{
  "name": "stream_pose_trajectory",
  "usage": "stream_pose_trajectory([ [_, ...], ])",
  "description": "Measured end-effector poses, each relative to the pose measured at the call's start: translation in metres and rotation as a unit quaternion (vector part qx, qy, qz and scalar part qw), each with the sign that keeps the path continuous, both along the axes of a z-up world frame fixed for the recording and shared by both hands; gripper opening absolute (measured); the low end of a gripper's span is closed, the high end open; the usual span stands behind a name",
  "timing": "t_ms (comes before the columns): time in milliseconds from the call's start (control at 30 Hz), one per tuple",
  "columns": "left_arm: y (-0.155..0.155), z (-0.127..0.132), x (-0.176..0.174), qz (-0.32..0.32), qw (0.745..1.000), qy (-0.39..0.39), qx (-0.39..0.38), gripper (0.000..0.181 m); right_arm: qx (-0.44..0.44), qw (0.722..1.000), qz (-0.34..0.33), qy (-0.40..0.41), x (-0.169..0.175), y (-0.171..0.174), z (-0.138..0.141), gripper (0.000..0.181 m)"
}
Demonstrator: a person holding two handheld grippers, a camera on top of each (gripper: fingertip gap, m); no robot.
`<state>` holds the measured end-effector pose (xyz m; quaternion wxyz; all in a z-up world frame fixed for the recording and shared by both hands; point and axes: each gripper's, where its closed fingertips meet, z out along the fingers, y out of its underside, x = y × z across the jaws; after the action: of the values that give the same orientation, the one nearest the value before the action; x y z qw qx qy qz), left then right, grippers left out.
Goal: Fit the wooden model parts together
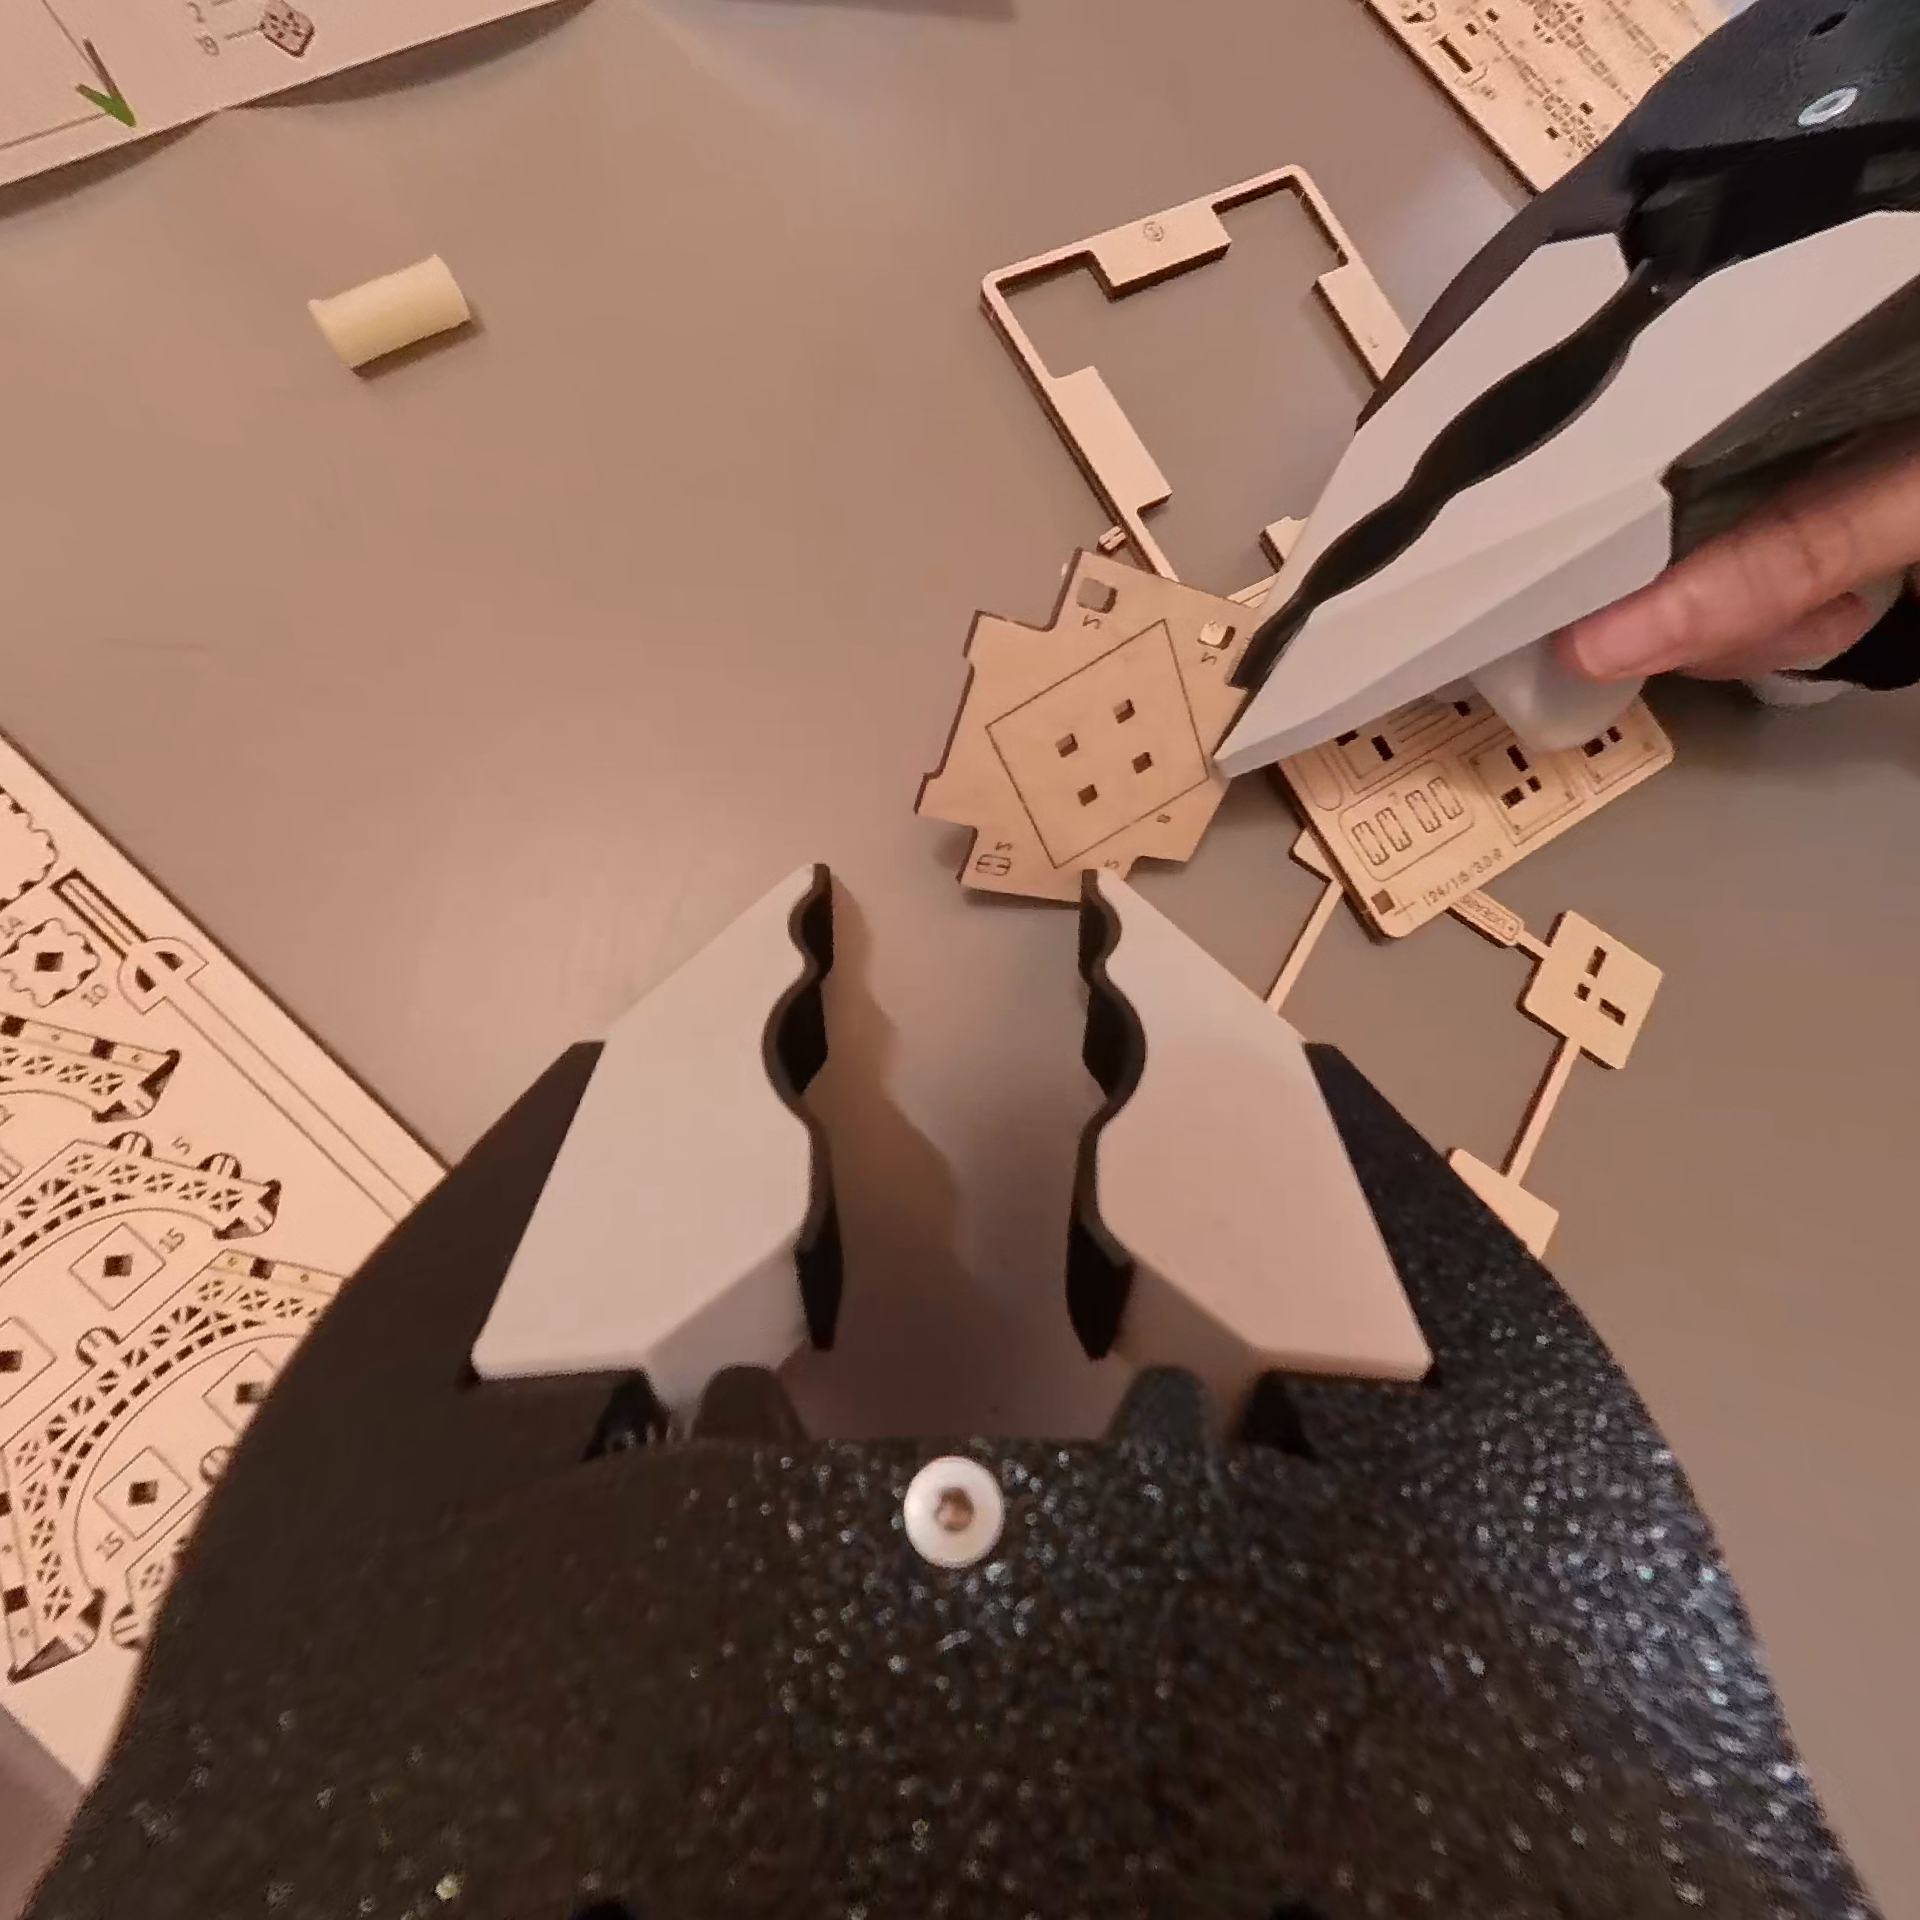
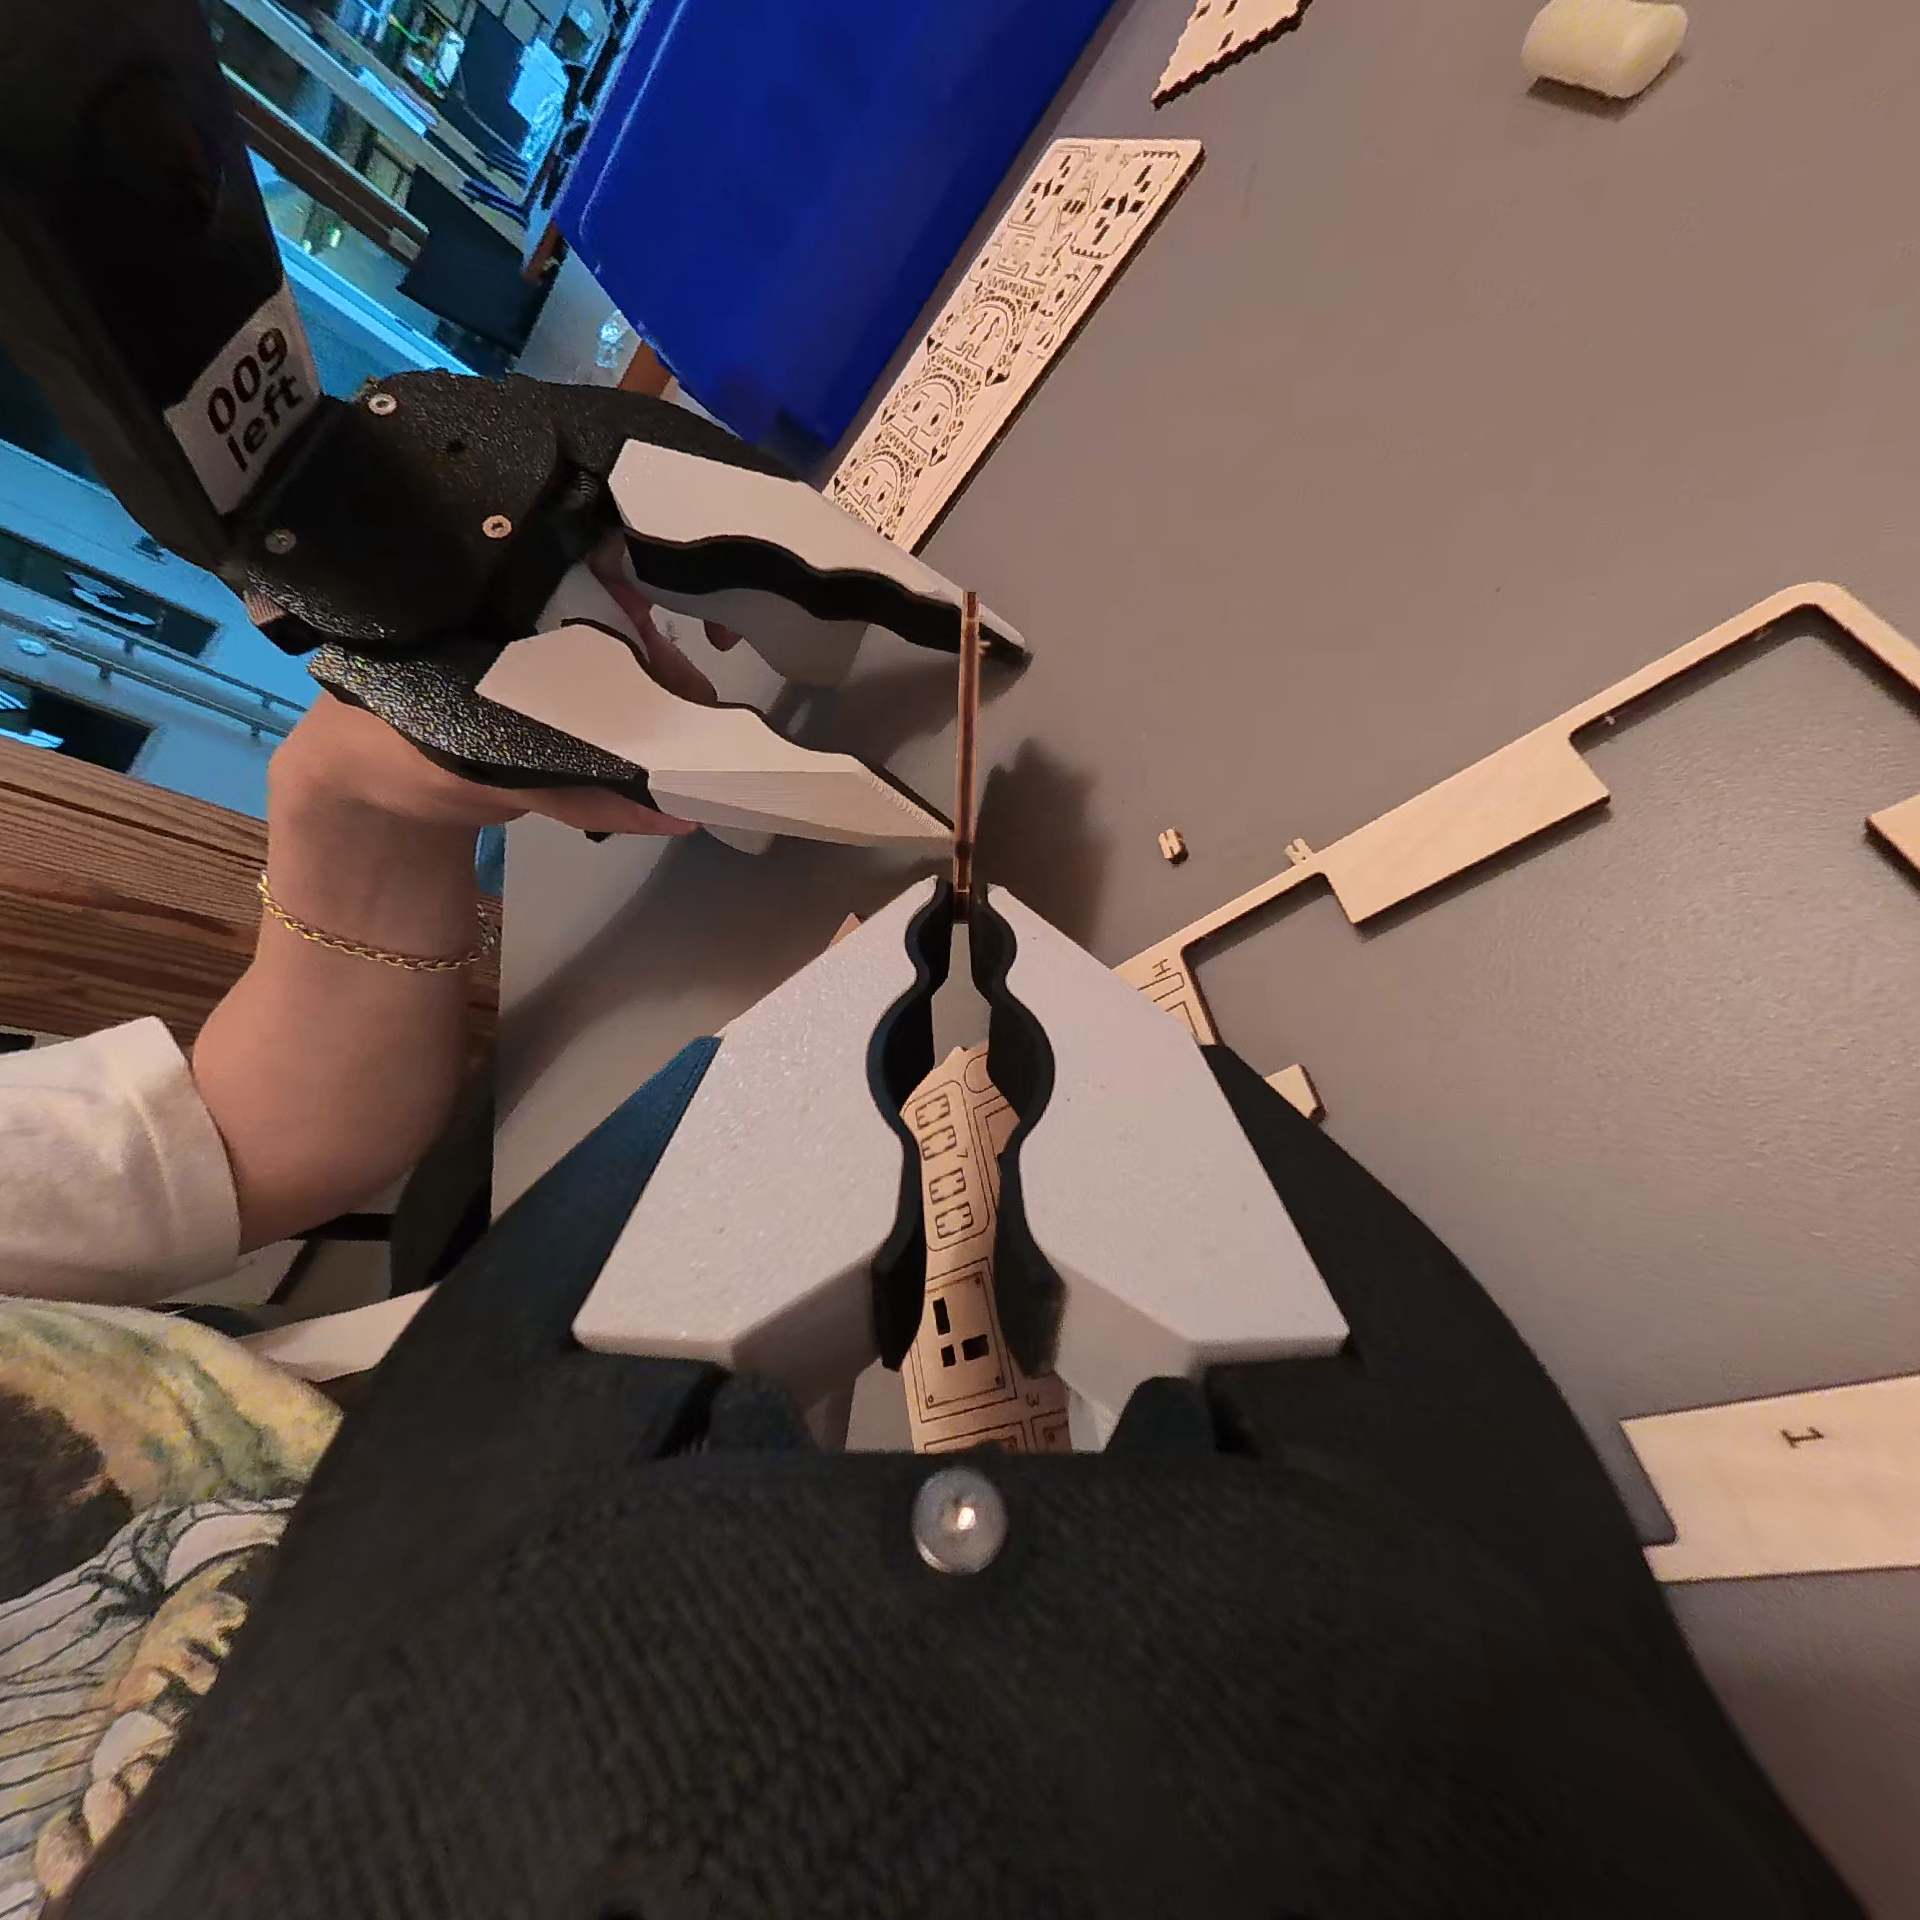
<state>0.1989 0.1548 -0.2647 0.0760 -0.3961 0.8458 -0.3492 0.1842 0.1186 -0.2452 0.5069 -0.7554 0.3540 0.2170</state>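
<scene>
on the far left of the left wrist view a laser-cut wooden sheet (image 1: 135, 1226) with lattice arches lies flat on the grey table (image 1: 644, 582), and a sheet of paper (image 1: 156, 62) sits at the top left corner. a small cream cylinder (image 1: 390, 312) lies by itself on bare table, well apart from the wooden pieces. lower down, in the middle, the left gripper (image 1: 956, 894) hangs above the table with its two grey fingers spread wide and nothing between them; its tips sit just short of the square wooden plate (image 1: 1081, 748), the notched piece with four small square holes. in the right wrist view that plate (image 2: 968, 727) shows edge-on, standing up out of the right gripper, so it is held clear of the table. above the plate an emptied wooden frame (image 1: 1174, 343) lies flat on the table. to the right, the right gripper (image 1: 1236, 717) comes in from the upper right, fingers closed narrow on the plate's right corner, with a hand (image 1: 1745, 613) behind it. under that gripper lies another part sheet (image 1: 1455, 831) with small slots, and thin sprues lead to a small square tab (image 1: 1590, 987) at the lower right.
</scene>
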Motion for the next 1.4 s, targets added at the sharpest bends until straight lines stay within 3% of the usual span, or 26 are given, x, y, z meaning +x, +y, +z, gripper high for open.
stream_pose_trajectory([
  [367,0.003,0.000,0.002,0.023,0.998,-0.044,0.041,0.048,-0.013,1.000,-0.011,-0.012,0.002,0.001,-0.002,0.002],
  [567,0.002,0.000,0.003,0.068,0.998,0.005,-0.004,0.060,-0.017,0.999,-0.024,-0.028,0.002,0.001,-0.001,0.001],
  [667,0.002,-0.004,0.001,0.010,0.997,-0.038,0.072,0.057,-0.020,0.999,-0.025,-0.034,0.002,0.001,-0.001,0.001],
  [733,-0.001,0.000,-0.001,-0.053,0.991,-0.077,0.094,0.038,-0.017,0.999,-0.024,-0.033,0.002,0.001,-0.001,0.001],
  [800,0.000,0.003,-0.002,-0.094,0.987,-0.090,0.097,0.031,-0.008,0.999,-0.014,-0.028,-0.001,0.001,0.001,0.001],
  [1000,-0.008,0.023,-0.020,-0.138,0.986,0.020,-0.093,0.009,0.035,0.998,0.039,-0.029,-0.015,-0.003,0.013,0.001],
  [1100,-0.006,0.037,-0.025,-0.144,0.975,0.040,-0.166,0.019,0.027,0.995,0.086,-0.038,-0.027,-0.004,0.014,0.001],
  [1233,-0.009,0.046,-0.035,-0.167,0.967,0.031,-0.188,0.025,0.013,0.986,0.154,-0.059,-0.041,-0.002,0.017,0.001],
  [1333,-0.009,0.044,-0.038,-0.175,0.968,0.025,-0.178,0.004,-0.016,0.982,0.169,-0.080,-0.039,0.002,0.016,0.001],
  [1400,-0.007,0.041,-0.034,-0.151,0.971,0.034,-0.183,0.003,-0.041,0.981,0.161,-0.102,-0.031,0.002,0.014,0.001],
])
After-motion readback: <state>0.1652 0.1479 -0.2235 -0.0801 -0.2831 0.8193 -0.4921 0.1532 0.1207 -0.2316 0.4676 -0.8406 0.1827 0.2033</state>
